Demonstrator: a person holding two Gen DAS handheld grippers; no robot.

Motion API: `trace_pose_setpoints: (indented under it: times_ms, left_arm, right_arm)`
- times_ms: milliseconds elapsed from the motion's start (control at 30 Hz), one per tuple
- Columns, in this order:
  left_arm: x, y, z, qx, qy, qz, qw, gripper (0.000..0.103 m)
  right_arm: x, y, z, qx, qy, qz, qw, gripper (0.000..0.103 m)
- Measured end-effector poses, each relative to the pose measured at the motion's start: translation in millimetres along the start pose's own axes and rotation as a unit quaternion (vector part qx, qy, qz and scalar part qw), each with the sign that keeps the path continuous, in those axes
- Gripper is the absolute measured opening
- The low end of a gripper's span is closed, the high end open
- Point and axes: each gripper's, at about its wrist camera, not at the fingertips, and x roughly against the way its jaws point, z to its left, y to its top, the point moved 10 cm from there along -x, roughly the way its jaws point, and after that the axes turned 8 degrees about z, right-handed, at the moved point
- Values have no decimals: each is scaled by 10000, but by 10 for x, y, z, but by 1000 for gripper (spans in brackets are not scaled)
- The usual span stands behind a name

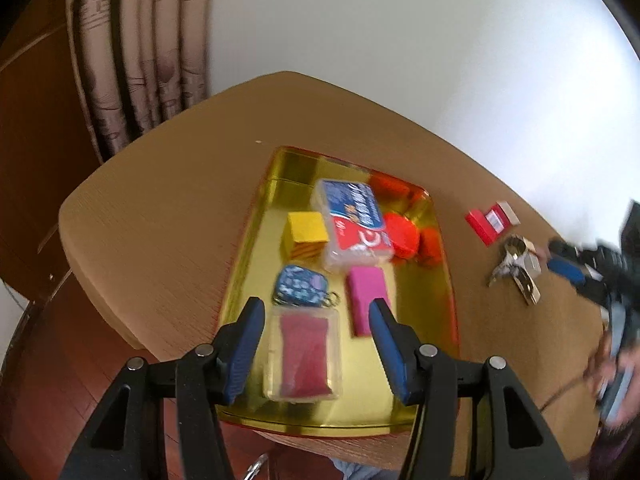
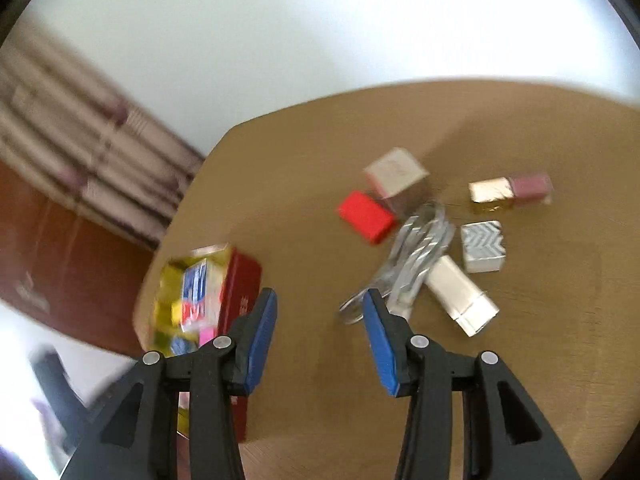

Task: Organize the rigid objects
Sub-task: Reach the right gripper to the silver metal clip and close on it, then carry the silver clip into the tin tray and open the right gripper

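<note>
Several items already lie in the gold-lined red tin tray (image 1: 440, 240), while both spread, empty claws, left claw (image 1: 316, 312) and right claw (image 2: 320, 304), leave boxes and silver keys (image 2: 416, 248) at two o'clock on the tan wooden bench (image 2: 304, 208).

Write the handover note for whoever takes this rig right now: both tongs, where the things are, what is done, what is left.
Left tongs: open, empty, above the near end of the gold tin.
Right tongs: open, empty, over the table near the loose pile.
Done: yellow block, blue-and-red clear box, pink block, patterned pouch and clear case lie in the tin.
Left: red box, silver keys, nail polish, zigzag cube, other small boxes.
</note>
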Motion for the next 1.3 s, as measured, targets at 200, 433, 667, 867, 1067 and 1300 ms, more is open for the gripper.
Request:
trace_pose_setpoints:
  times_ms: [200, 433, 667, 867, 1067, 1300]
  left_arm:
    - [-54, -39, -107, -243, 93, 53, 9996, 55]
    - [-121, -62, -47, -84, -71, 218, 9997, 55]
    - [-202, -95, -53, -66, -132, 378, 9992, 55]
    - [-227, -116, -64, -90, -87, 418, 9990, 55]
    - [-274, -150, -58, -61, -67, 535, 9985, 55]
    - [-217, -137, -17, 104, -128, 539, 9984, 55]
  right_arm:
    - [-208, 286, -207, -320, -28, 233, 9992, 43]
    - [-263, 319, -319, -353, -727, 242, 9964, 57]
    - [-356, 327, -481, -716, -547, 377, 9952, 66]
    - [-530, 361, -612, -1042, -354, 501, 9927, 63]
    - [-545, 326, -554, -674, -547, 510, 9949, 17]
    - [-332, 253, -312, -541, -230, 390, 9975, 9]
